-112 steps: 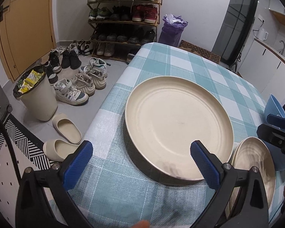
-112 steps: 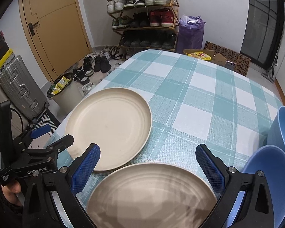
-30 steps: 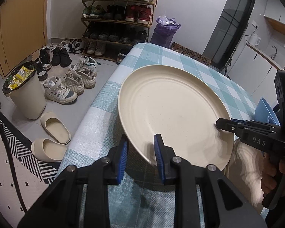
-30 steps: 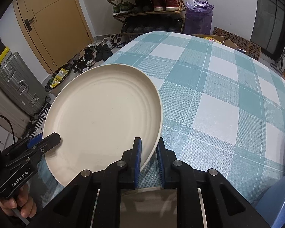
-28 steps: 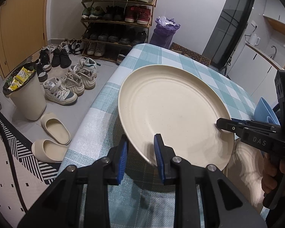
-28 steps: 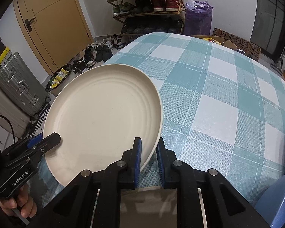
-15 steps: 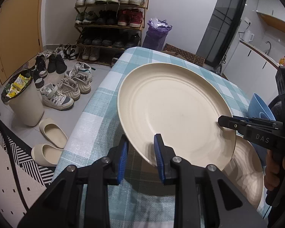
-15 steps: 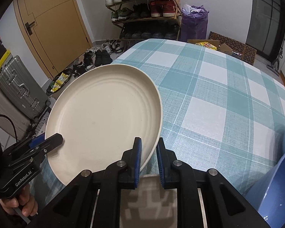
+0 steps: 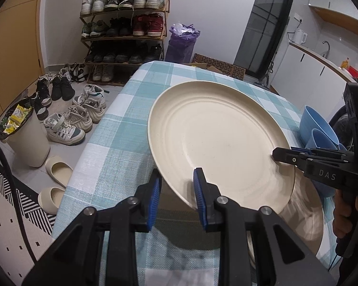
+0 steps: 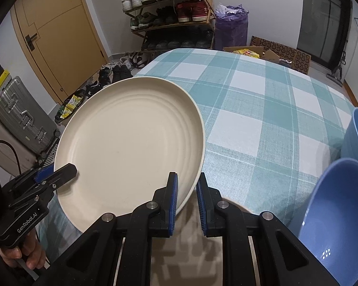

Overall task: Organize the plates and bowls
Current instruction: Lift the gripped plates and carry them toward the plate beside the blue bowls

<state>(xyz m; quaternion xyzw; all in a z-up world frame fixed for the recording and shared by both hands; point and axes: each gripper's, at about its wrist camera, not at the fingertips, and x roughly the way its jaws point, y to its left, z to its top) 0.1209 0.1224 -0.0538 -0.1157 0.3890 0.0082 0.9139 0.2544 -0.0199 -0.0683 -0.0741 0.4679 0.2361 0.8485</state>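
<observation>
Here both tongs, the left gripper [image 9: 176,196] and right gripper [image 10: 186,196], clamp the cream plate [image 9: 217,140] by its rim. Below it a second plate [image 9: 305,217] shows only a blurred edge (the rest is hidden), and the blue bowls [image 10: 334,217] are cut off.

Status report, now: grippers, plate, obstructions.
Left gripper and right gripper both clamped on cream plate rim, plate tilted off table. Second plate underneath. Blue bowls at right, apart.
</observation>
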